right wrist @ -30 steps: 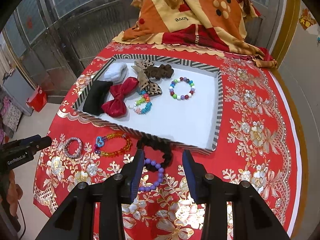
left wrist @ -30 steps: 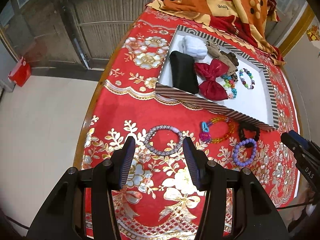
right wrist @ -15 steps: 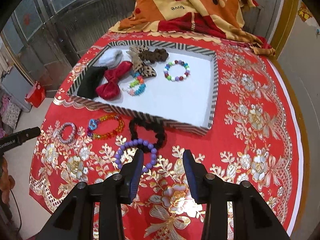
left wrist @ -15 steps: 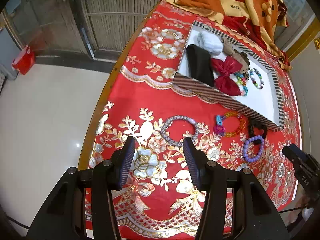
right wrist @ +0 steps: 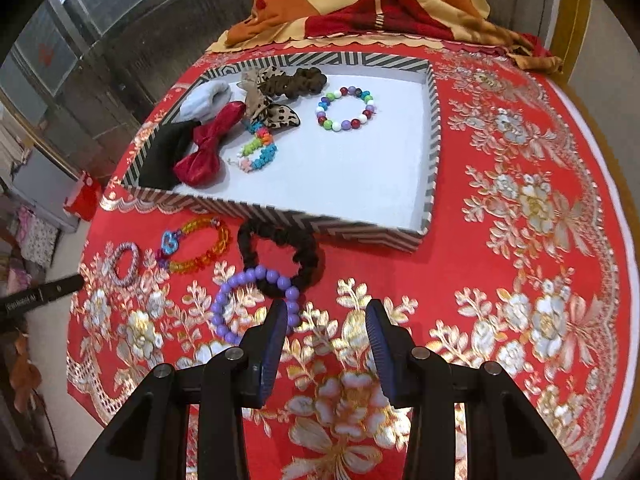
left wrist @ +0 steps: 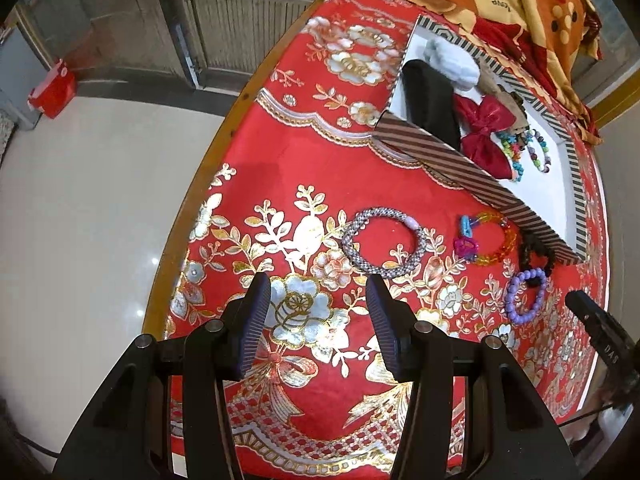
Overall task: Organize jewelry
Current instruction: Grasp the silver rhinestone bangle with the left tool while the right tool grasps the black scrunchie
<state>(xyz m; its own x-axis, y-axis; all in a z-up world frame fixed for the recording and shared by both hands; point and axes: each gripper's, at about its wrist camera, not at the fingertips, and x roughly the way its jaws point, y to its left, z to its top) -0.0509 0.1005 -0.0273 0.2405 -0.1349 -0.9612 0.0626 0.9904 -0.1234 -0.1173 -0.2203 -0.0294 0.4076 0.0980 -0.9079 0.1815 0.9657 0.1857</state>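
Left wrist view: left gripper (left wrist: pixel 318 312) released, jaws wide apart, nothing btwn them, hovering over red/gold tablecloth (left wrist: pixel 328 176) just short of the silver beaded bracelet (left wrist: pixel 384 242). To its right on the cloth: orange bead bracelet w/ blue + pink charms (left wrist: pixel 486 240), black scrunchie (left wrist: pixel 534 250), purple bead bracelet (left wrist: pixel 524 296) touching the scrunchie. Striped tray (left wrist: pixel 448 162) behind them holds black pouch (left wrist: pixel 432 104), red bow (left wrist: pixel 486 136), white scrunchie (left wrist: pixel 454 64). Right wrist view: right gripper (right wrist: pixel 326 334) also released + empty, its left finger just beside the purple bead bracelet (right wrist: pixel 256 304), overlapping it in view; contact can't tell. Multicolor bead bracelet (right wrist: pixel 346 109) lies inside the tray (right wrist: pixel 434 128), leopard bow (right wrist: pixel 272 106) + brown scrunchie (right wrist: pixel 302 80) at tray's far side
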